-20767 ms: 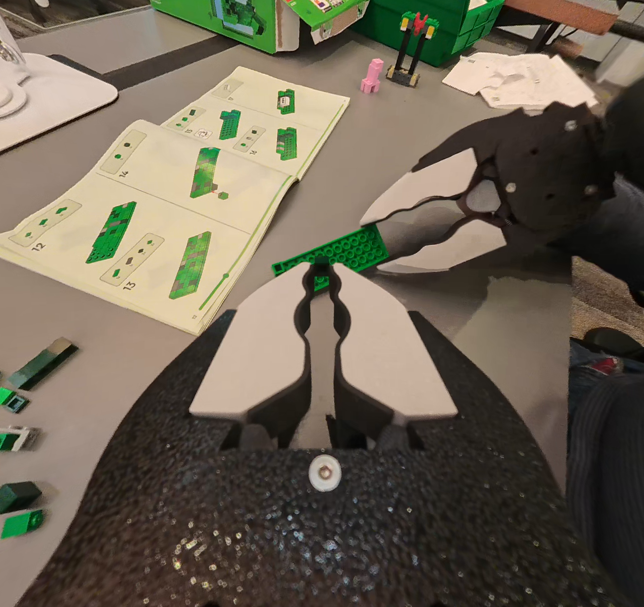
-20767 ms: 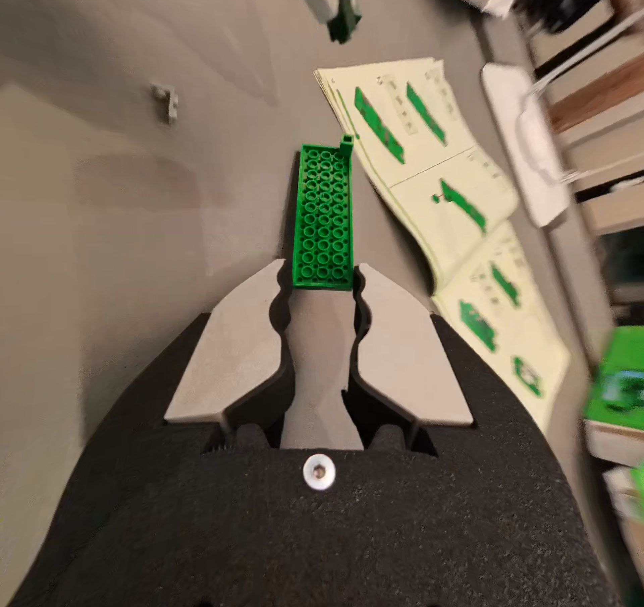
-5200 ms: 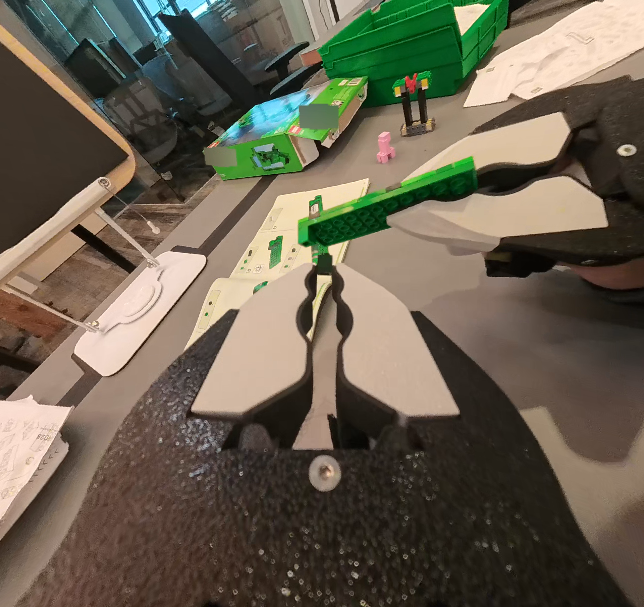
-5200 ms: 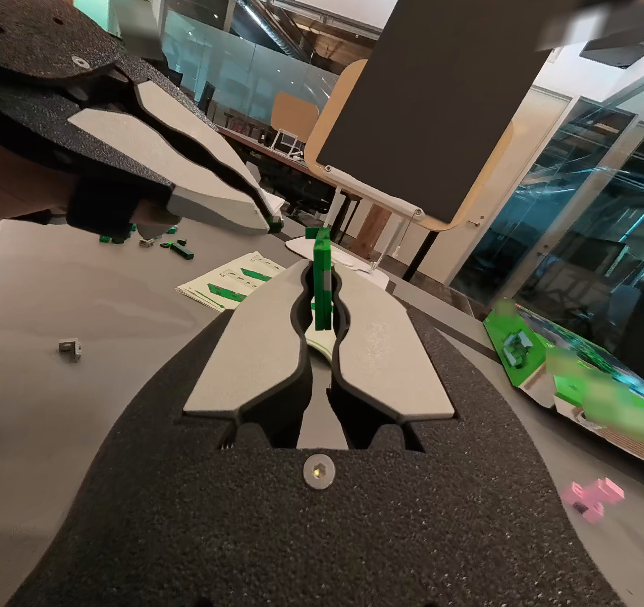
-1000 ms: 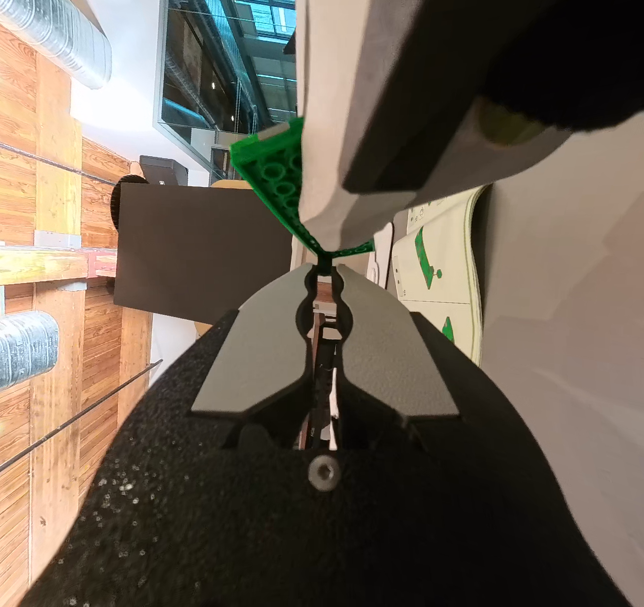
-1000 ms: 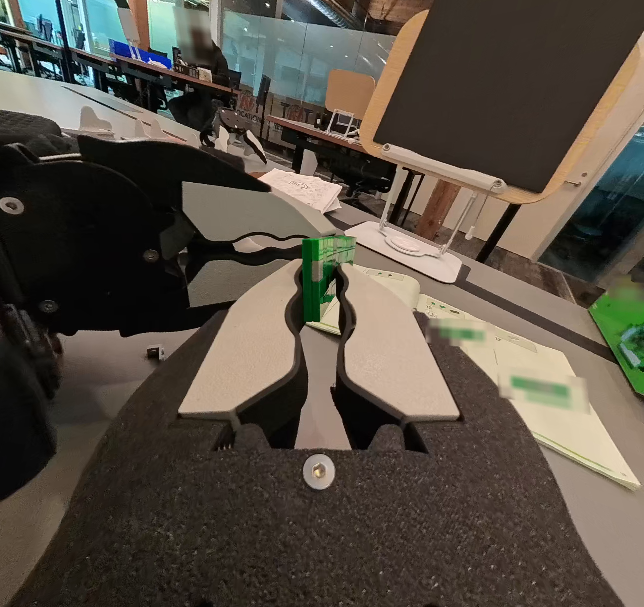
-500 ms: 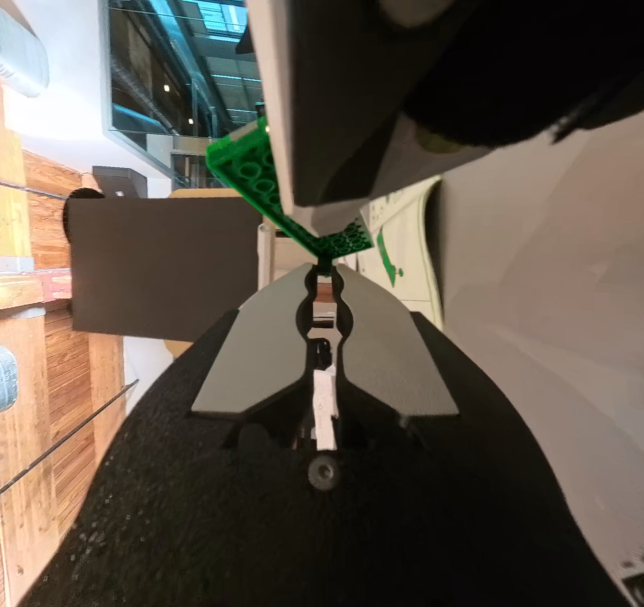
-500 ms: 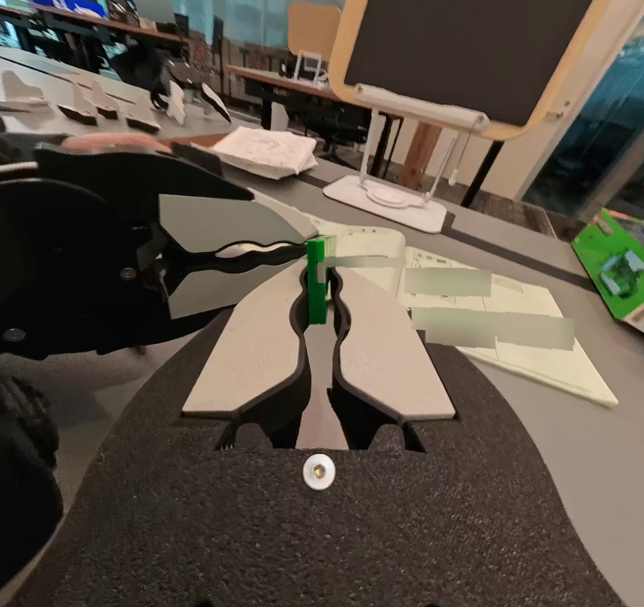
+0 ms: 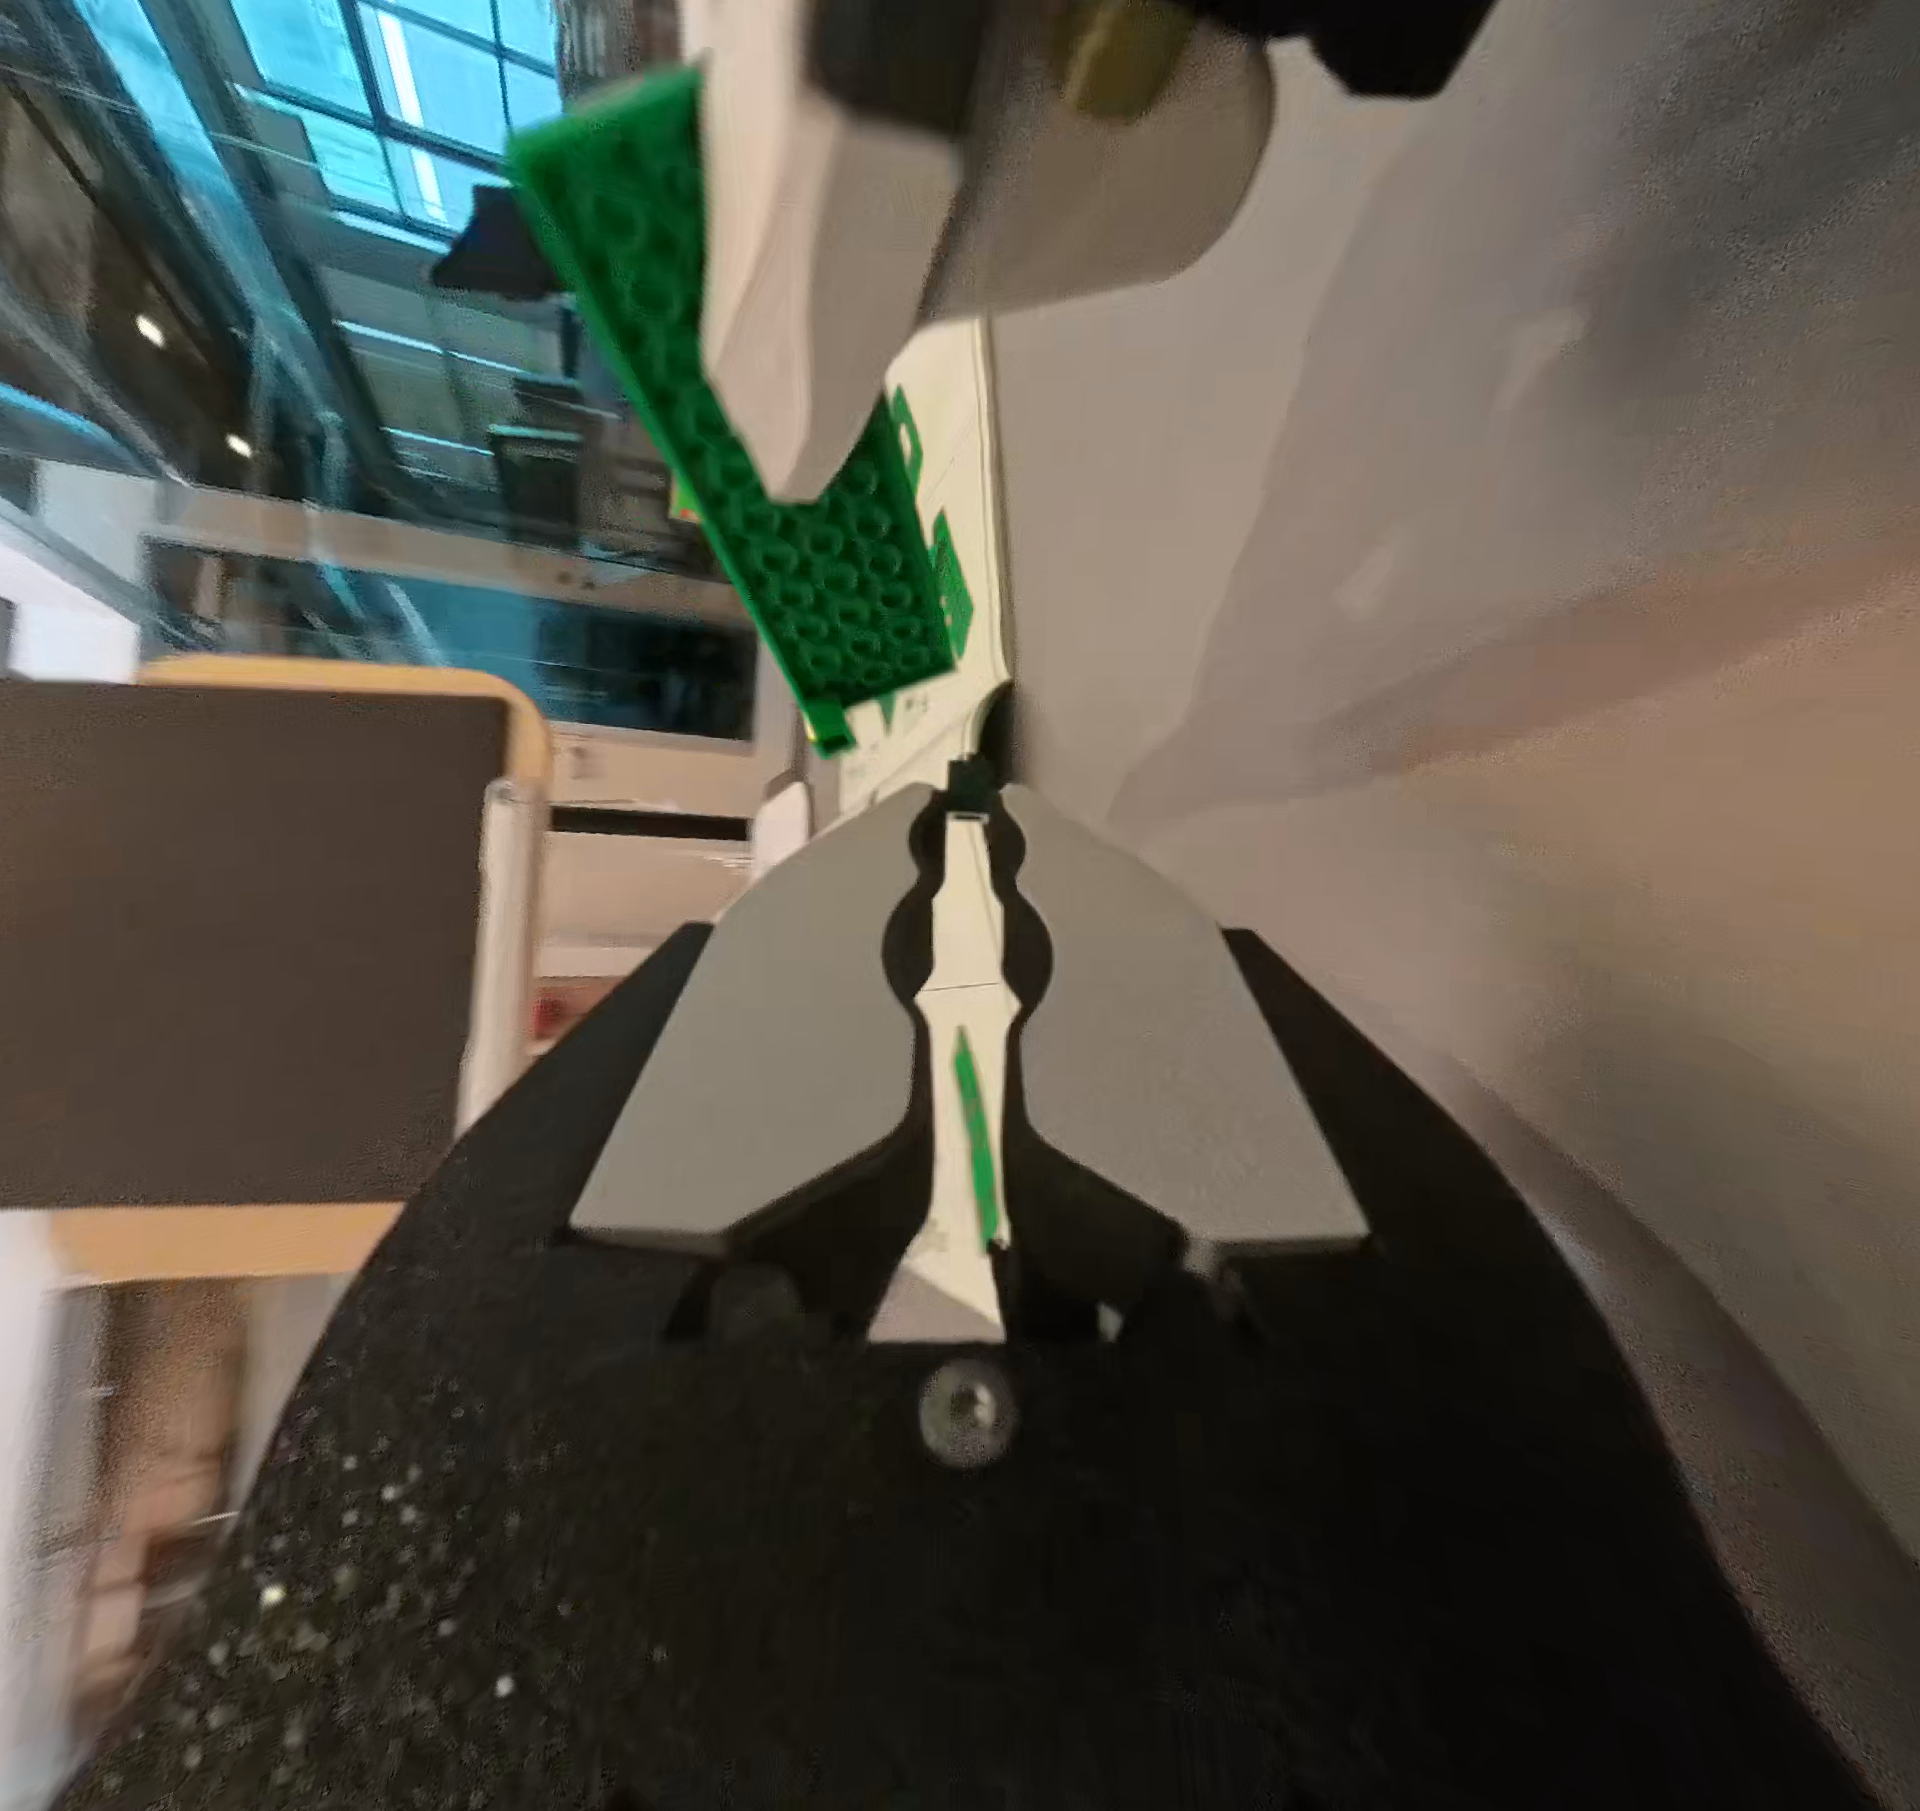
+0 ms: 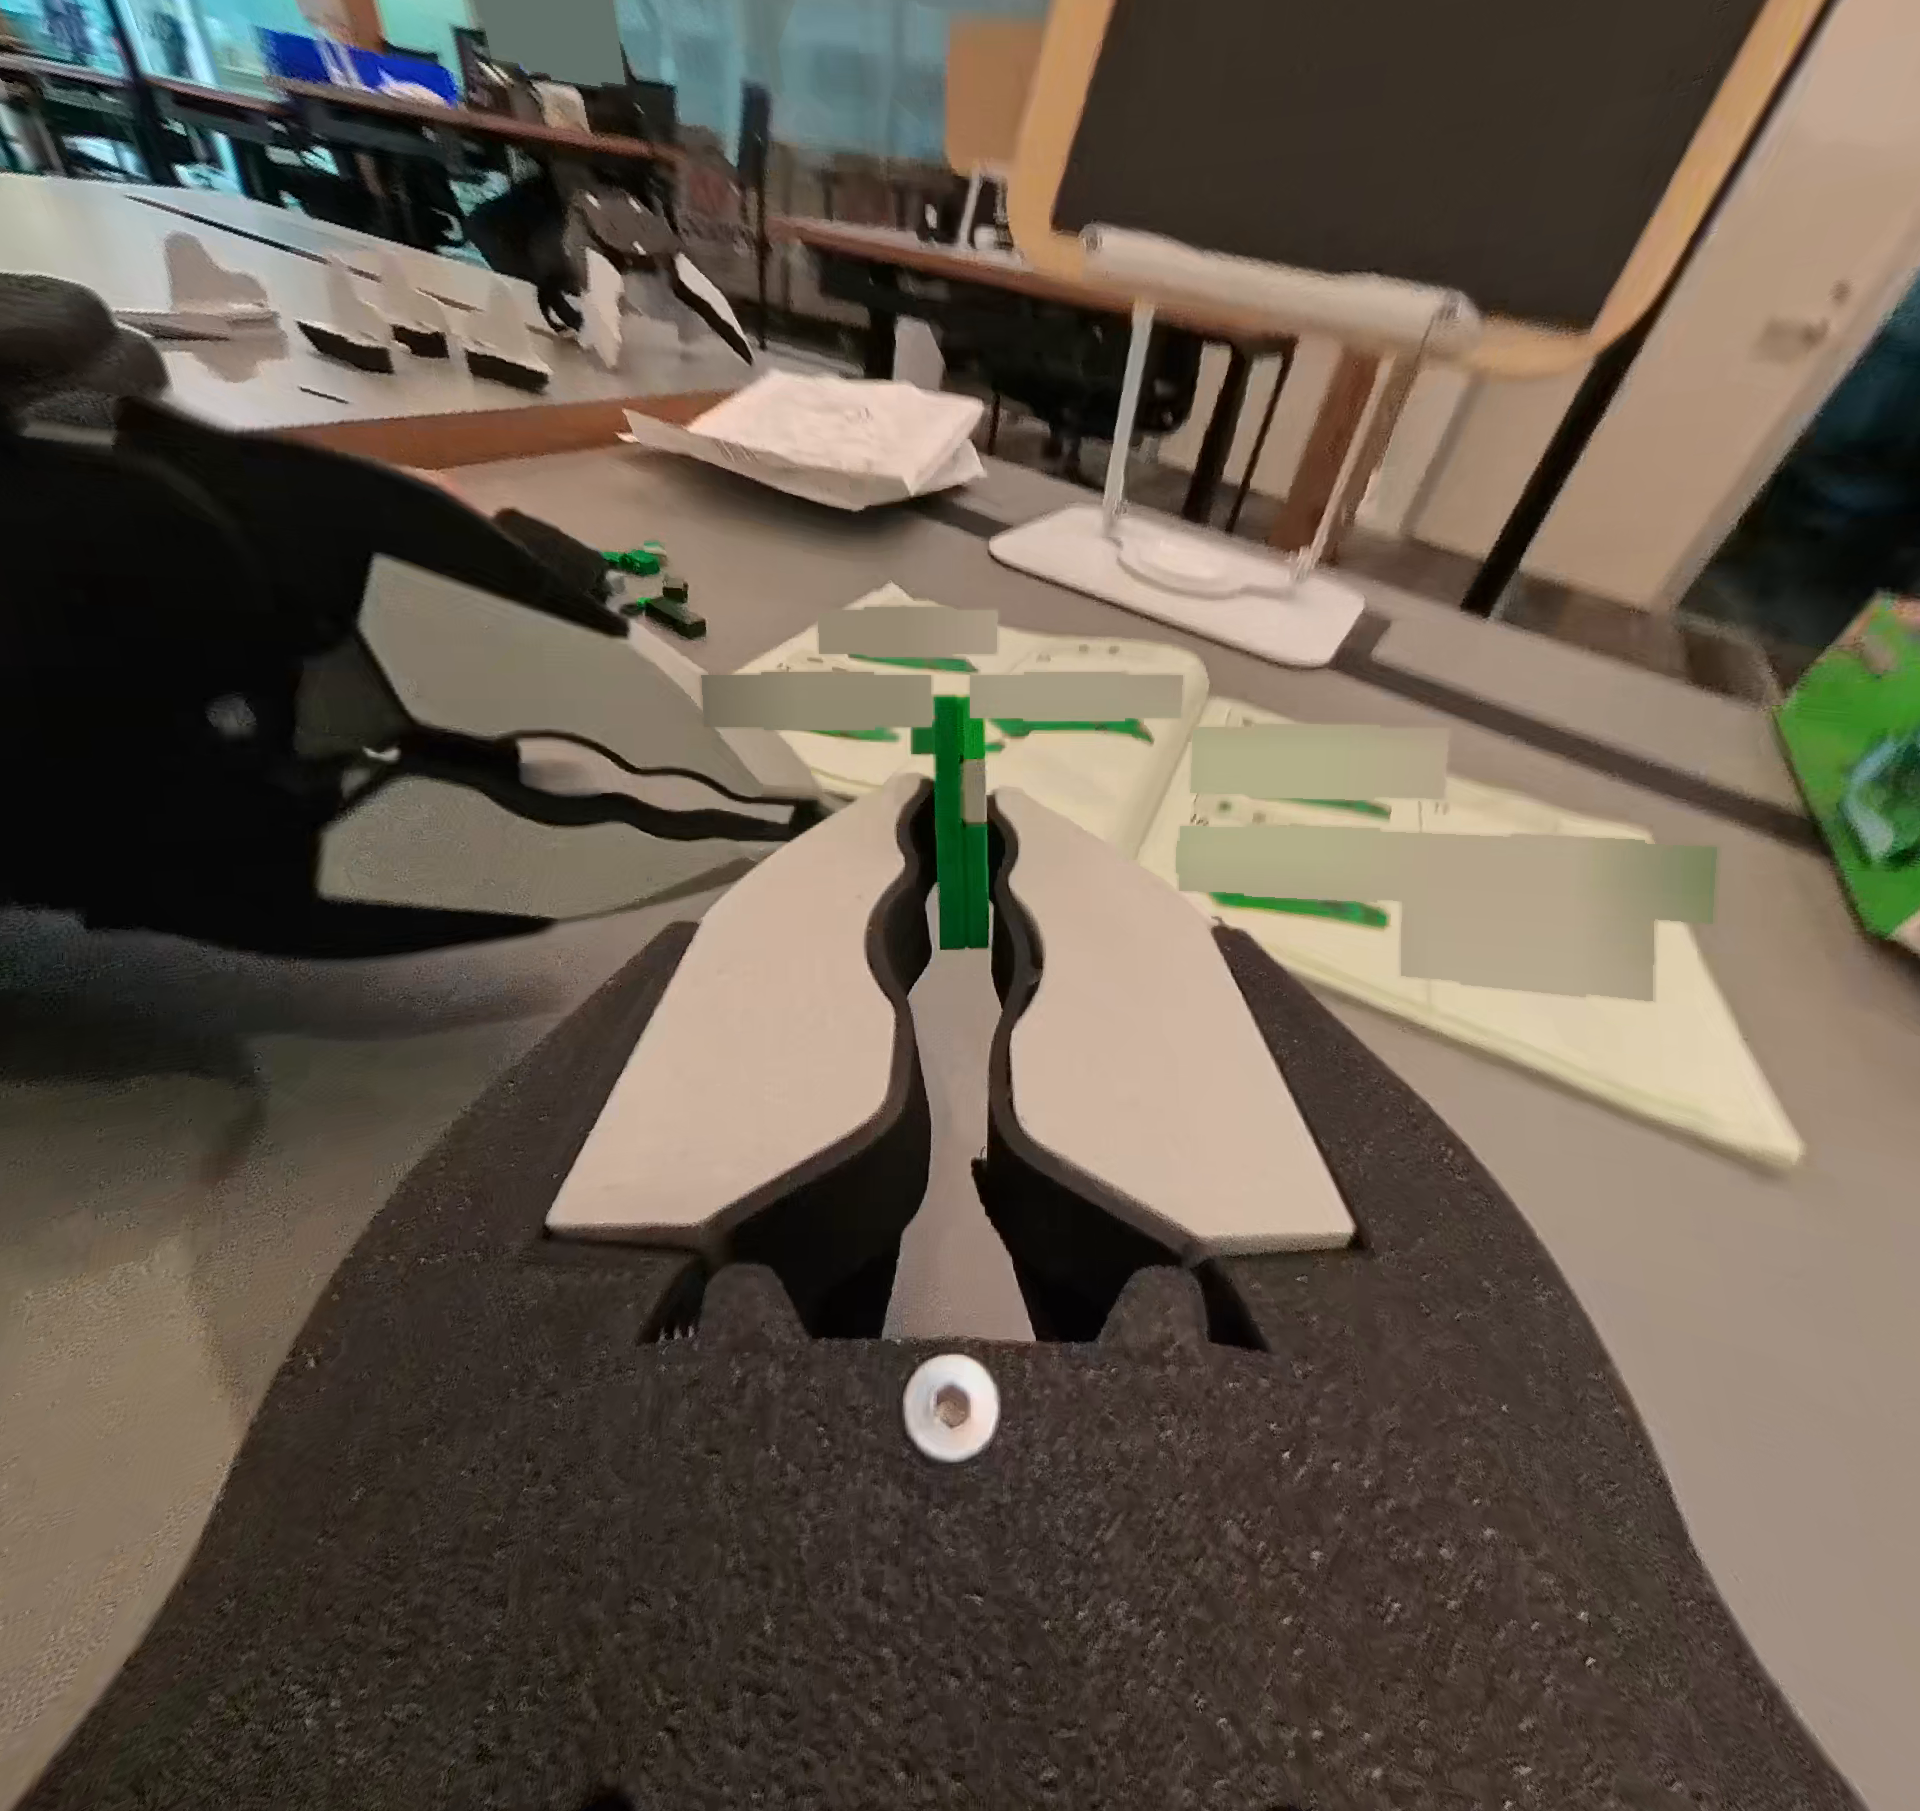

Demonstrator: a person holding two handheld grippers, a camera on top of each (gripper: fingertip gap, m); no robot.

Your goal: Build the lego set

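My right gripper (image 10: 961,793) is shut on a flat green lego plate (image 10: 958,857), seen edge-on and upright between its fingers. In the left wrist view the plate's underside (image 9: 831,566) shows, tilted, with the right gripper's pale fingers (image 9: 790,327) clamped on it. My left gripper (image 9: 971,805) is shut on a small dark piece (image 9: 971,782), just below and right of the plate's lower corner and apart from it. In the right wrist view the left gripper (image 10: 795,816) lies sideways just left of my right fingertips.
An open instruction booklet (image 10: 1455,1013) lies on the grey table (image 10: 1662,1346) ahead. Several loose green pieces (image 10: 665,608) lie behind the left gripper. A green box (image 10: 1860,785) sits at the right edge. A dark board on a white stand (image 10: 1184,577) and a paper stack (image 10: 831,442) stand behind.
The plate and my left gripper have come apart: its tips were at the plate's edge, now there is a gap. The right gripper has tipped down toward the booklet.
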